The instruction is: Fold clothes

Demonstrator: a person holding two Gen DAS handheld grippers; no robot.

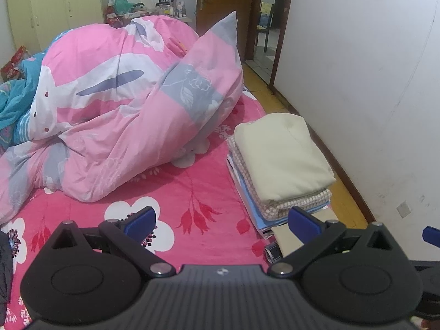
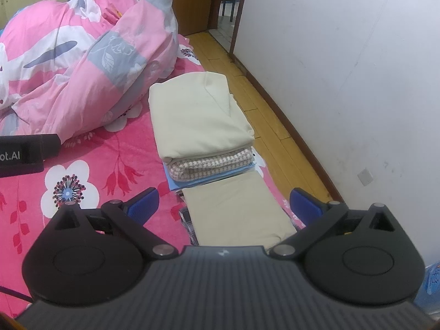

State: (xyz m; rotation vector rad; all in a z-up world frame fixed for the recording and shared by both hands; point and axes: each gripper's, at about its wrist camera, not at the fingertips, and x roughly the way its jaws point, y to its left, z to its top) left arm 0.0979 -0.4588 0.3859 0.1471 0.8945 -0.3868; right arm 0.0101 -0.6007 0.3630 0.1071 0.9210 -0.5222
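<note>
The left gripper (image 1: 222, 221) is seen spread wide in the left wrist view, with nothing held between its blue pads (image 1: 143, 220); it is held above the pink flowered bedsheet (image 1: 176, 192). Ahead and to the right, near the bed's edge, a stack of folded clothes (image 1: 280, 165) is found, topped by a cream garment (image 1: 283, 154) over a checked piece and a light blue one. Just in front of that stack, a folded beige garment (image 1: 291, 236) is partly hidden by the right finger. A bunched pink quilt (image 1: 123, 110) is piled farther back on the bed, and a dark garment (image 1: 5, 261) is glimpsed at the left border. In the right wrist view, the right gripper (image 2: 224, 206) is likewise seen released, its fingers set far apart and empty. The folded beige garment (image 2: 236, 209) lies directly between and below them, on top of a plaid piece, touching the near end of the stack (image 2: 203, 132). The wooden floor (image 2: 261, 96) and white wall (image 2: 343, 68) are seen to the right.
</note>
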